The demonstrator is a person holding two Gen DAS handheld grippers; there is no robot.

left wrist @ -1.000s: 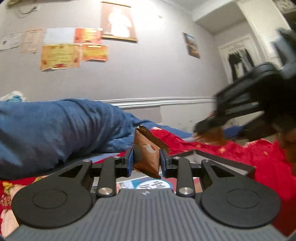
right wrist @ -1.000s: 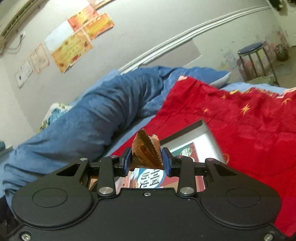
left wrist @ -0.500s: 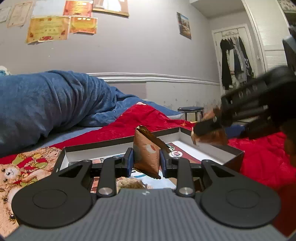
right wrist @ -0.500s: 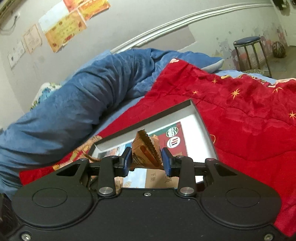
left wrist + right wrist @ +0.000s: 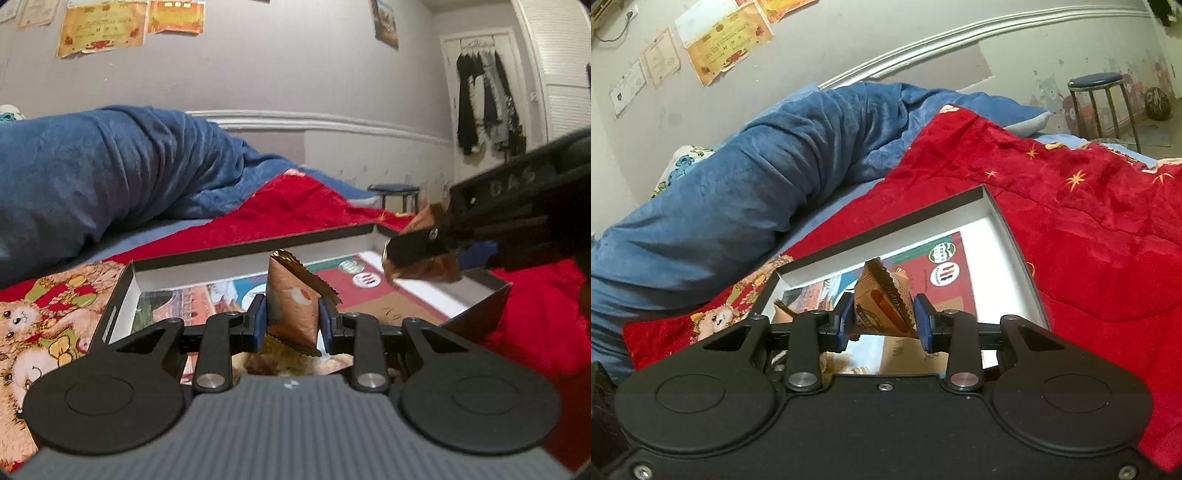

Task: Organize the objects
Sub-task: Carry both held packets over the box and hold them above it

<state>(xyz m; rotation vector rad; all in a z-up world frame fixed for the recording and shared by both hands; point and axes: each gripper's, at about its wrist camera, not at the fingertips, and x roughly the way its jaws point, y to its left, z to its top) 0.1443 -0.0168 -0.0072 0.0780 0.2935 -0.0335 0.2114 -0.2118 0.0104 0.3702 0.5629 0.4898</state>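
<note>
Showing only leftward: right hand-held gripper (image 5: 424, 254) gripping packet (image 5: 432, 267).

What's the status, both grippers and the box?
Left gripper shut on a snack packet. Right gripper shut on another packet. Both over the open box. Nothing blocking.

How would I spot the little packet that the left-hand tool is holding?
On the bed's red blanket lies a shallow open box. Above its near edge, the left gripper pinches an upright copper-brown packet; unlike the right gripper's packet, it has a white-and-red spot.
</note>
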